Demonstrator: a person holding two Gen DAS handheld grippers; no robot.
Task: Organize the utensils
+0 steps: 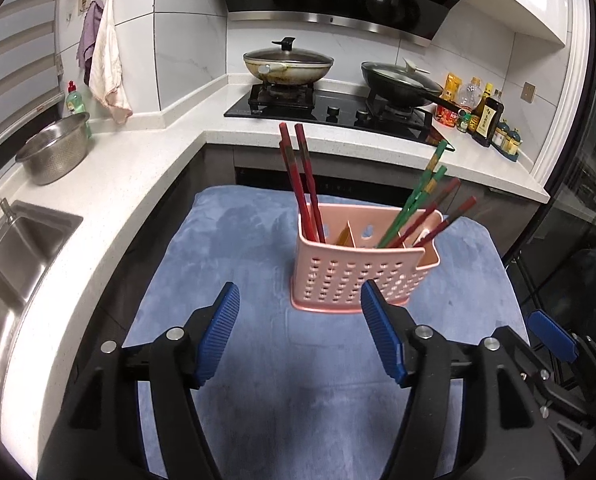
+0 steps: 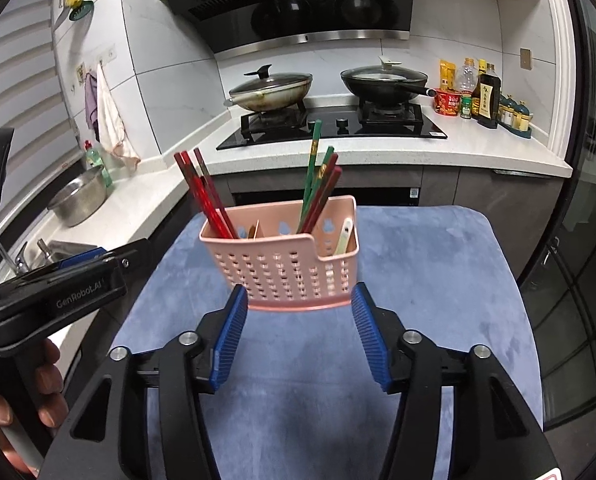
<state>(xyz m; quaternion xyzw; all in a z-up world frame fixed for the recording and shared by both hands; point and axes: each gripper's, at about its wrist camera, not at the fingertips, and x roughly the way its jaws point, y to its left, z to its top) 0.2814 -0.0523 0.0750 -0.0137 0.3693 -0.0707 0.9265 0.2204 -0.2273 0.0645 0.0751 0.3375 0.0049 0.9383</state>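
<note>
On blue mat: pink caddy (image 2: 286, 264) w/ red chopsticks (image 2: 202, 192), green chopsticks (image 2: 311, 168); both grippers apart, empty.

— What is there to sort?

— A pink utensil holder (image 2: 286, 268), plastic, its front wall pierced with rows of small slots. It stands upright on a blue cloth (image 2: 437, 280), split by dividers into compartments.

— And inside?

— Red chopsticks (image 2: 204, 192) in the left compartment, leaning up and to the left. Green chopsticks (image 2: 313, 168) in a compartment further right, nearly upright, with darker red chopsticks (image 2: 325, 196) beside them, tilted right.

— Anything else?

— A pale utensil handle (image 2: 345, 236) in the rightmost compartment, perhaps a spoon; its end is hidden. Something yellowish (image 1: 343, 236) sits low by the left divider, too covered to name.
</note>
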